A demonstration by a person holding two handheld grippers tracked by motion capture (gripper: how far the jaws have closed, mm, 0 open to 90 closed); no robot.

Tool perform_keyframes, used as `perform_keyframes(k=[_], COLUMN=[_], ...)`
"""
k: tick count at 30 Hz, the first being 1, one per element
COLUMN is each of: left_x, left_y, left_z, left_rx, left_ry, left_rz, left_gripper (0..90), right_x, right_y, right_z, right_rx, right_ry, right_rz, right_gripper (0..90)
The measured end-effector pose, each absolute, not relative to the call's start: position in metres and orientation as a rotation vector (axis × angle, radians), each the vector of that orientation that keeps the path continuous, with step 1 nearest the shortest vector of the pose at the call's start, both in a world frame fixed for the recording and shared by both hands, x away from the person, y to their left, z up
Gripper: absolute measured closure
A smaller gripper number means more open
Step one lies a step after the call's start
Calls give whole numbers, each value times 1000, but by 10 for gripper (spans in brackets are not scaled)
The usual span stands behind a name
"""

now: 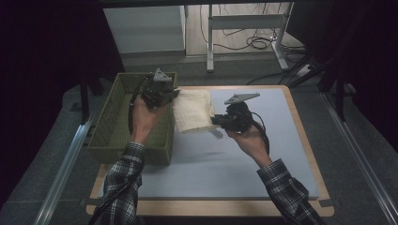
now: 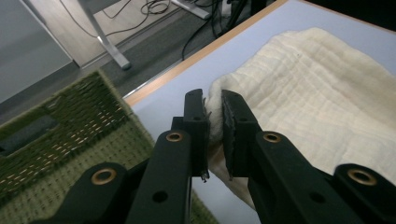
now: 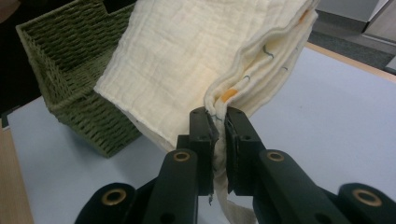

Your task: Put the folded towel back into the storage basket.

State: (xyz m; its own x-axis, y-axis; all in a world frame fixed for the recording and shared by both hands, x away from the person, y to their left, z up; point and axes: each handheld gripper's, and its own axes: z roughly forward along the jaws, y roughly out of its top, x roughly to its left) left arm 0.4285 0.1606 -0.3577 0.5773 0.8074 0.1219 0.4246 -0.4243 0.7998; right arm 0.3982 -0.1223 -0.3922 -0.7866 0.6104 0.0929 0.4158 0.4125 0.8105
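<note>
While both grippers pinch it, the folded cream cloth hangs stretched betw. them, off the table. Left gripper is clamped on one edge, w/ the green wicker basket just beside & below it. Right gripper is clamped on the opposite folded edge, basket beyond the cloth.

Both tongs, left and right, grip the folded cloth (beside the basket).
</note>
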Motion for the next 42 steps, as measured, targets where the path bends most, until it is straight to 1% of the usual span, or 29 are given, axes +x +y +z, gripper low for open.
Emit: perform_keyframes(k=[26,35,42], left_x=[429,427,426], left_y=[233,264,289], left_z=[-359,-366,-376], left_rx=[2022,2008,2010], left_ry=[1137,1200,1253], left_rz=[758,786,790], left_gripper=[815,814,813], right_x=[410,410,411], right_y=[-34,3,35], right_z=[-394,-398,-407], right_rx=[816,764,741], right_ry=[2494,2523,2556], right_rz=[1346,1342,1320], right_gripper=[825,825,824])
